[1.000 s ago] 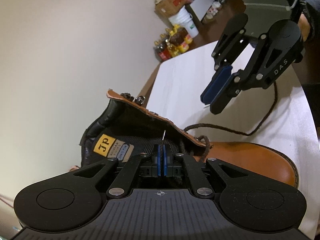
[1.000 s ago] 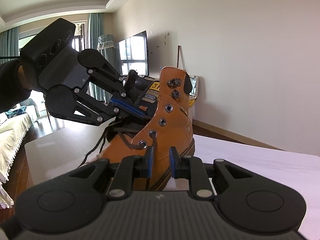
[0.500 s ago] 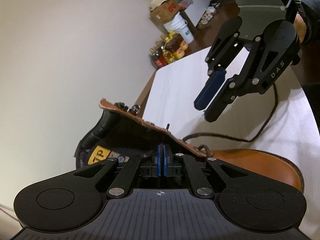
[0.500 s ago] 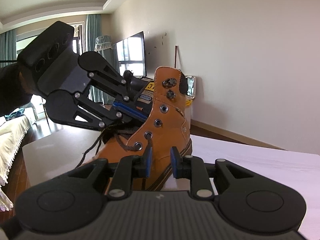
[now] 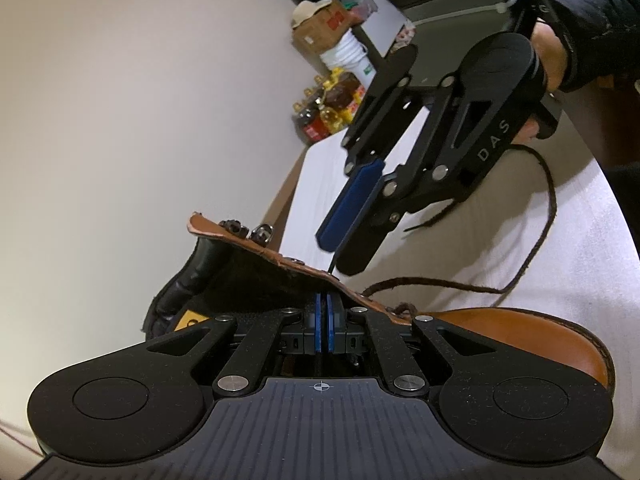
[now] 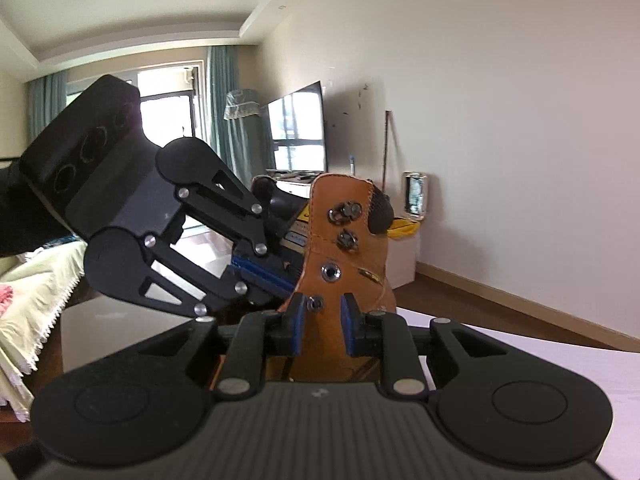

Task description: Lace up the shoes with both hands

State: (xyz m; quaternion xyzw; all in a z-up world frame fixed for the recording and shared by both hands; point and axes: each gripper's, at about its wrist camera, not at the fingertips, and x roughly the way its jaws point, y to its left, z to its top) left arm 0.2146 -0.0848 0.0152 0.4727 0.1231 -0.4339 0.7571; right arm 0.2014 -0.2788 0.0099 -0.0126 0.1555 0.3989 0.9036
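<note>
A tan leather boot (image 5: 520, 336) stands on the white table (image 5: 580, 260), its eyelet flap (image 6: 348, 264) facing the right wrist camera. My left gripper (image 5: 324, 320) is inside the boot opening, shut on the dark lace. The lace tip (image 5: 332, 267) pokes out through an eyelet. My right gripper (image 5: 337, 253) hovers just over that tip, its jaws closing but not pressing on it. In the right wrist view my right gripper (image 6: 325, 322) frames the eyelet (image 6: 317, 303), and my left gripper (image 6: 276, 280) reaches in behind the flap. A loose lace (image 5: 536, 248) trails across the table.
A person's hand in a dark sleeve (image 5: 568, 48) holds the right gripper. Past the table's far edge stand bottles (image 5: 320, 116), a white bucket (image 5: 348, 60) and a cardboard box (image 5: 320, 28). A TV (image 6: 296, 132) and a covered sofa (image 6: 28, 312) lie left of the boot.
My right gripper has come in closer to the boot's eyelet flap, down to the lace tip. The tip now sticks out through the flap. My left gripper stays shut.
</note>
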